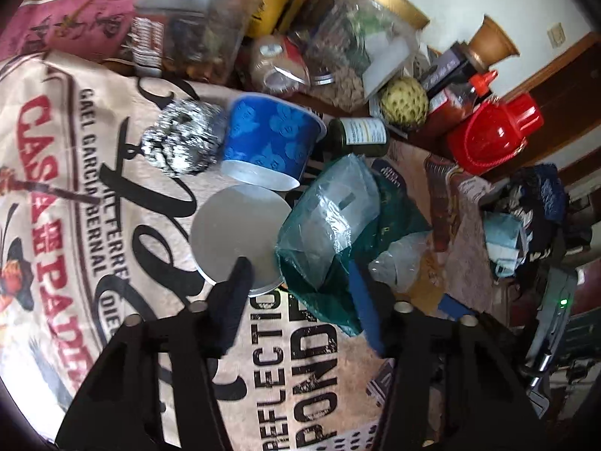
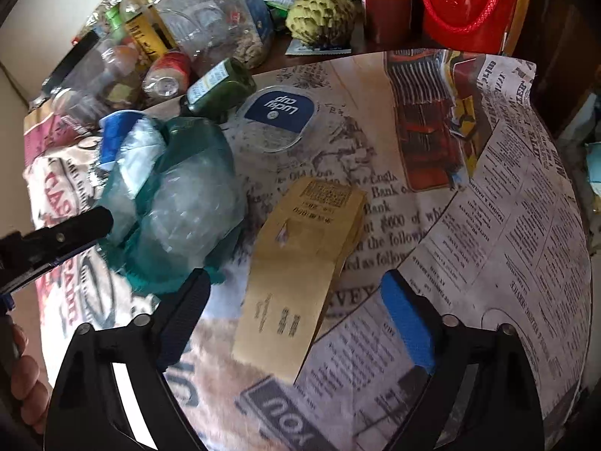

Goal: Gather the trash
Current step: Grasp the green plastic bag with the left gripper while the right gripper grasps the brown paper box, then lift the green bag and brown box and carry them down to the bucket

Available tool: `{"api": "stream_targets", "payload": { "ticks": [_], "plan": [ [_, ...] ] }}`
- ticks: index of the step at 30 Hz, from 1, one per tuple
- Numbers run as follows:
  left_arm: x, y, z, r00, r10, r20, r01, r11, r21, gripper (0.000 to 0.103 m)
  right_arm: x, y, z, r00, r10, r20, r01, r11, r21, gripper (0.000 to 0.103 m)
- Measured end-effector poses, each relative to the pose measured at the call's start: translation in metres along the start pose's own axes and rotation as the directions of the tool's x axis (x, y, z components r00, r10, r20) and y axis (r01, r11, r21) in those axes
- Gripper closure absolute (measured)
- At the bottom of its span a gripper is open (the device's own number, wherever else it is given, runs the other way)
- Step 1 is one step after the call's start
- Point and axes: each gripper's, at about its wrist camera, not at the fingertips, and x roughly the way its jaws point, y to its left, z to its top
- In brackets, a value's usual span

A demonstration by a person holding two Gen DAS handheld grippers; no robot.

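Note:
A green see-through plastic bag (image 1: 330,218) with clear wrapping inside lies crumpled on the printed tablecloth (image 1: 94,188). My left gripper (image 1: 300,300) hangs over its near edge. The bag touches the blue-padded finger, while the black finger (image 1: 236,293) stands apart over a round white lid (image 1: 233,225). Behind lie a blue paper cup (image 1: 270,143) on its side and a crumpled foil ball (image 1: 184,139). My right gripper (image 2: 296,312) is open astride a flat brown paper bag (image 2: 300,263), not touching it. The green bag (image 2: 180,195) sits to its left, and a clear cup lid (image 2: 278,120) beyond.
A dark green bottle (image 1: 360,135) lies beside the cup. Jars, bottles, a custard apple (image 1: 403,103) and a red container (image 1: 492,131) crowd the table's far side. The table edge (image 2: 563,188) curves along the right. A person's hand (image 2: 22,376) shows at the lower left.

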Motion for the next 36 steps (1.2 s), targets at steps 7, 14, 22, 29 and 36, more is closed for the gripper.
{"api": "stream_targets", "payload": {
  "ticks": [7, 14, 22, 29, 36],
  "plan": [
    [0.01, -0.006, 0.005, 1.0, -0.005, 0.017, 0.005, 1.0, -0.006, 0.07, -0.004, -0.013, -0.007, 0.998, -0.059, 0.03, 0.06, 0.998, -0.012, 0.054],
    [0.01, -0.021, 0.004, 0.999, -0.021, 0.025, 0.021, 1.0, 0.007, 0.096, -0.027, -0.041, -0.02, 0.997, -0.061, 0.053, 0.063, 0.998, -0.031, 0.066],
    [-0.022, -0.054, -0.008, 0.997, -0.031, 0.069, 0.027, 0.998, 0.06, 0.101, -0.075, -0.077, -0.03, 0.997, -0.012, 0.073, 0.014, 1.0, -0.018, 0.066],
    [-0.065, -0.104, -0.023, 0.986, 0.004, 0.165, -0.03, 0.987, 0.16, 0.101, -0.122, -0.086, -0.031, 0.987, 0.012, 0.159, -0.008, 1.0, -0.025, 0.066],
    [-0.106, -0.151, -0.049, 0.961, 0.051, 0.272, -0.106, 0.976, 0.191, 0.101, -0.172, -0.091, -0.026, 0.965, 0.055, 0.258, -0.037, 0.997, -0.075, 0.066]
  ]
}}
